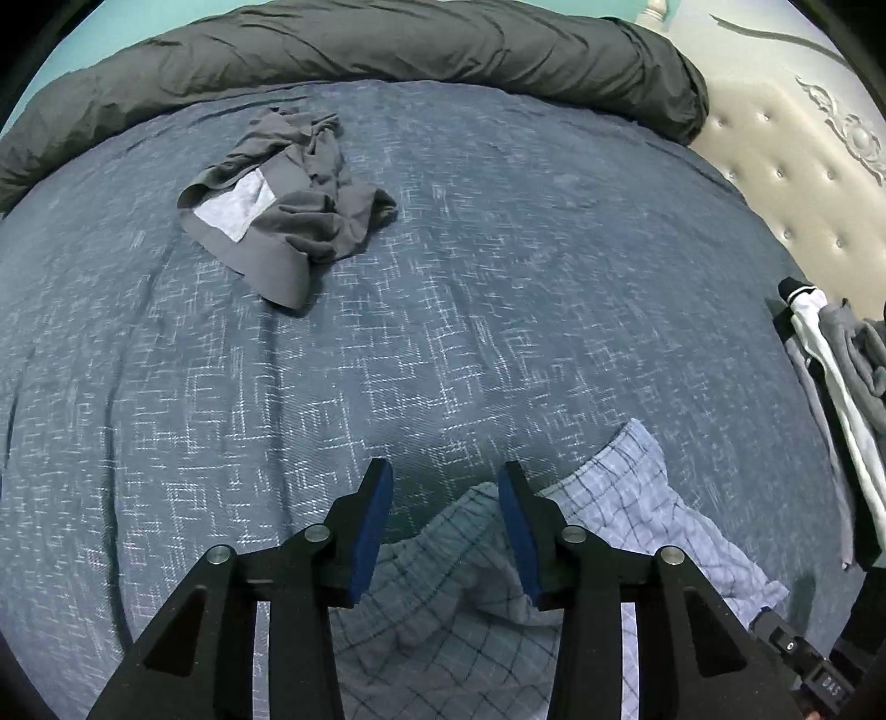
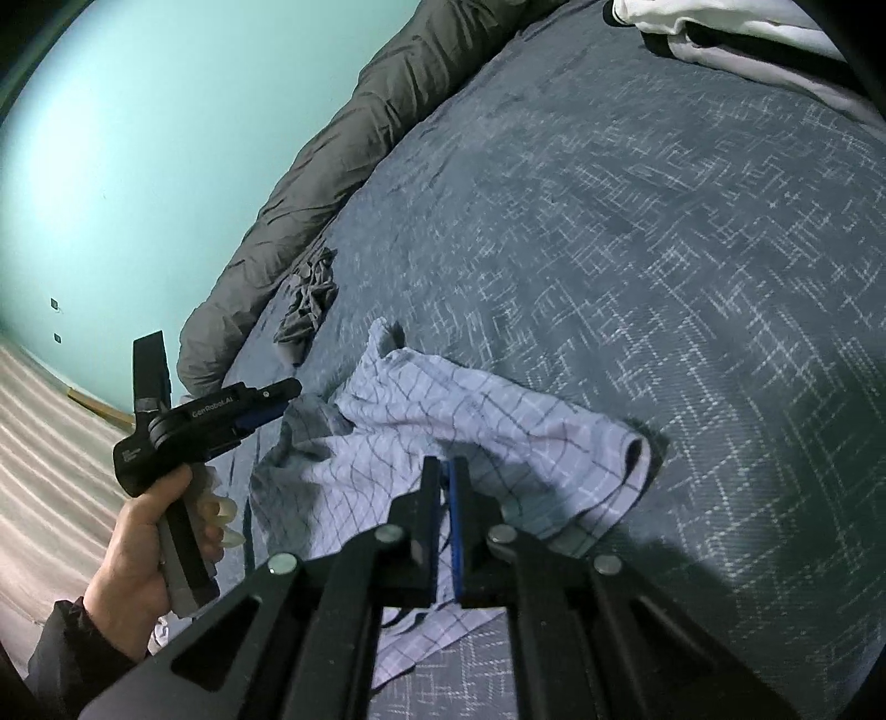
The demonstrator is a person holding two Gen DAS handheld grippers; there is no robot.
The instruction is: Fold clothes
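Observation:
A pale blue checked garment (image 1: 626, 498) lies crumpled on the blue patterned bedspread (image 1: 443, 332); it also shows in the right wrist view (image 2: 443, 437). My left gripper (image 1: 446, 482) is open and empty, its jaws held over the garment's upper edge. It shows from the side in the right wrist view (image 2: 271, 407), held in a hand. My right gripper (image 2: 443, 471) is shut on a fold of the checked garment near its front edge. A crumpled grey garment (image 1: 293, 216) lies farther up the bed, also in the right wrist view (image 2: 310, 299).
A rolled dark grey duvet (image 1: 387, 50) lies along the far edge of the bed, against a teal wall (image 2: 138, 138). A tufted cream headboard (image 1: 797, 183) stands at the right. A pile of black, white and grey clothes (image 1: 836, 354) sits at the bed's right edge.

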